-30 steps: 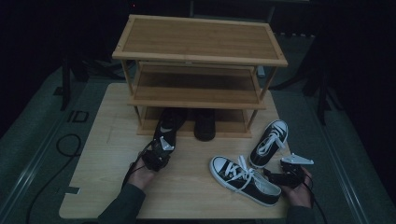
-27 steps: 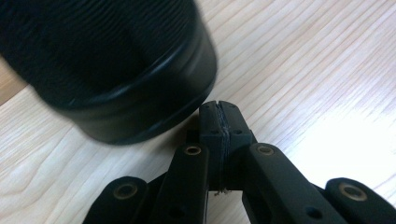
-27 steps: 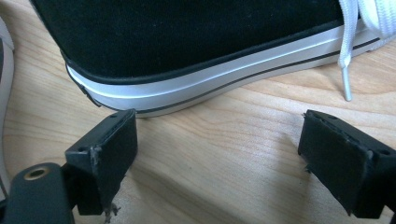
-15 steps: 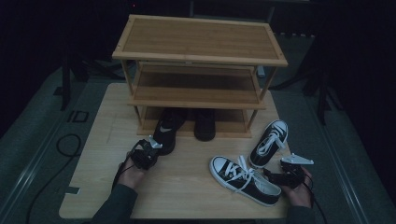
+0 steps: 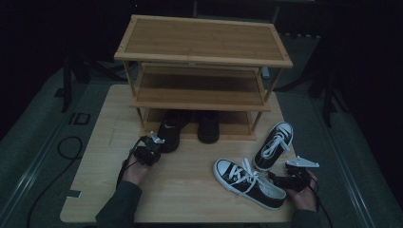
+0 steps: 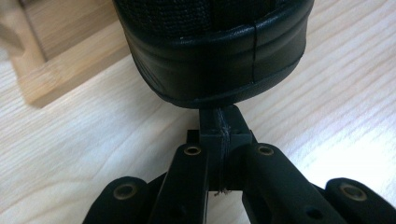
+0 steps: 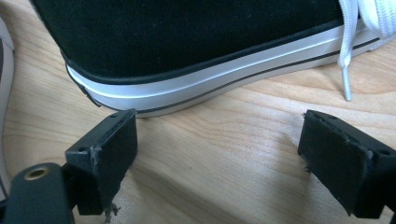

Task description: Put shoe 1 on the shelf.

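Two black shoes (image 5: 190, 128) sit under rack (image 5: 202, 61); sneakers (image 5: 249, 183) remain outside. Left gripper (image 6: 219, 128) clenched empty; right gripper (image 7: 217, 158) released.

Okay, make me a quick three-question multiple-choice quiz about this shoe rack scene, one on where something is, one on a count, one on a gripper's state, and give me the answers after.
1. Where do the two all-black shoes stand?
A. on the rack's top shelf
B. at the bottom of the rack
C. on the floor beside the table

2. How many black sneakers with white laces lie on the table?
A. one
B. two
C. four

3. How do the right gripper's jaws stand?
A. open, nothing between them
B. shut on a lace
C. shut on the rack's leg

Answers:
1 B: the all-black shoes sit under the lowest shelf of the wooden rack.
2 B: the two sneakers lie right of the rack.
3 A: the right gripper shows bare wood between its parted jaws, just short of a sneaker's sole.
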Motion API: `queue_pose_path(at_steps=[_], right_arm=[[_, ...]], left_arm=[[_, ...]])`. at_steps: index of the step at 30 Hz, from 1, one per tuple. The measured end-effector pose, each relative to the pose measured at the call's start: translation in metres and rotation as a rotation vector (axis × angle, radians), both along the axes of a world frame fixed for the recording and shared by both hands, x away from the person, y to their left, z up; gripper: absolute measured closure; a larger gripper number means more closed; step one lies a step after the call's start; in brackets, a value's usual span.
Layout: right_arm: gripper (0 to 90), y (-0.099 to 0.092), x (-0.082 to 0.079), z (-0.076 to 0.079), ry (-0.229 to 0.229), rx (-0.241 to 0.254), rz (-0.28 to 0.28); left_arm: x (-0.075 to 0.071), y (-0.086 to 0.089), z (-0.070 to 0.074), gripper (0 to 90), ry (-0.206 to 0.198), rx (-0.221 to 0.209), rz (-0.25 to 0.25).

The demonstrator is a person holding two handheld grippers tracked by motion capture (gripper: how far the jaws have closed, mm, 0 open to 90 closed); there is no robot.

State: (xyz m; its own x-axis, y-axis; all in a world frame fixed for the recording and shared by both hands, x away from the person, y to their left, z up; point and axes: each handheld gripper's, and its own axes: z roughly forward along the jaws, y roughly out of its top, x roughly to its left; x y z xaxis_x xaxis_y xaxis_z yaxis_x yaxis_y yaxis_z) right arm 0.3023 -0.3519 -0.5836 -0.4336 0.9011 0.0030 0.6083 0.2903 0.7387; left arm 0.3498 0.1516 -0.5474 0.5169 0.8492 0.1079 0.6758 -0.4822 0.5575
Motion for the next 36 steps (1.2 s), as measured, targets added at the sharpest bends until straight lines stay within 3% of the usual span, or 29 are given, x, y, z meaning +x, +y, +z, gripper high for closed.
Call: queue_pose_path(at_steps=[14, 26, 36], right_arm=[[11.7, 0.0, 0.0, 0.0, 0.0, 0.0, 0.0], [11.7, 0.0, 0.0, 0.0, 0.0, 0.0, 0.0], [11.7, 0.0, 0.0, 0.0, 0.0, 0.0, 0.0]], left_arm=[[0.026, -0.027, 0.009, 89.6, 0.009, -0.012, -0.019], [0.038, -0.062, 0.001, 89.7, 0.026, -0.014, -0.063], [0.042, -0.069, 0.001, 89.7, 0.035, -0.019, -0.068]])
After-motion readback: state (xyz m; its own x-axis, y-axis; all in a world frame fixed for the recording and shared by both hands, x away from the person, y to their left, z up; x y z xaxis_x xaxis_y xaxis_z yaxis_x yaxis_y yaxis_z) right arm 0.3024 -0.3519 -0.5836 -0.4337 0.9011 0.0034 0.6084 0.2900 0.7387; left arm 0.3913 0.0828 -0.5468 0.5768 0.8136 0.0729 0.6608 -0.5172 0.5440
